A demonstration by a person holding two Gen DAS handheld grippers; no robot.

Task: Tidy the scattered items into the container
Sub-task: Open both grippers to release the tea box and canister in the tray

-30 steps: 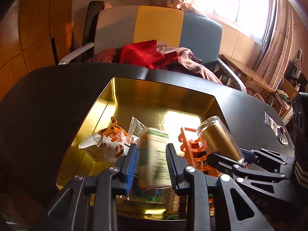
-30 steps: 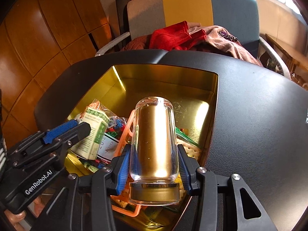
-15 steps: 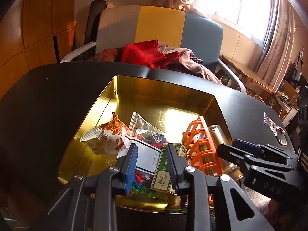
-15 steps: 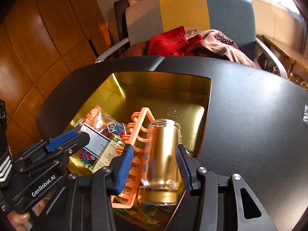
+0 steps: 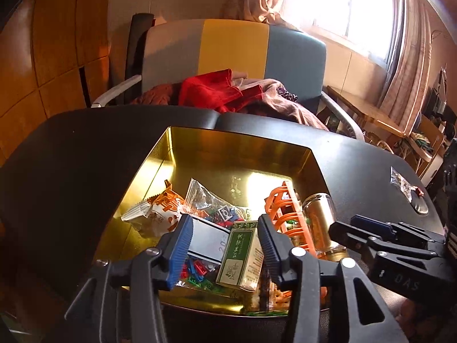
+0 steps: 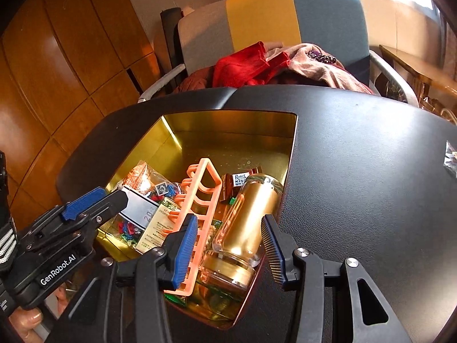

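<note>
A gold tin (image 5: 240, 148) (image 6: 228, 117) sits on the black table. Inside lie a green-and-white carton (image 5: 241, 254) (image 6: 155, 225), a bag of small bricks (image 5: 211, 203), an orange snack packet (image 5: 160, 214), an orange plastic rack (image 5: 285, 214) (image 6: 197, 200) and a glass jar with a gold lining (image 6: 248, 220) (image 5: 321, 220). My left gripper (image 5: 225, 245) is open above the carton, which lies loose between its fingers. The right gripper (image 6: 228, 251) is open too; the jar rests against the tin's right wall between its fingers, not touched by them.
A small clear packet (image 5: 401, 181) (image 6: 451, 157) and a dark round object (image 5: 420, 207) lie on the table far right. Behind the table stands a grey, yellow and blue chair (image 5: 234, 48) piled with red and pink cloth (image 5: 217, 91). A wooden wall is at left.
The left gripper has let go of the carton, which now lies in the tin. The right gripper lowered the jar into the tin, opened and drew back.
</note>
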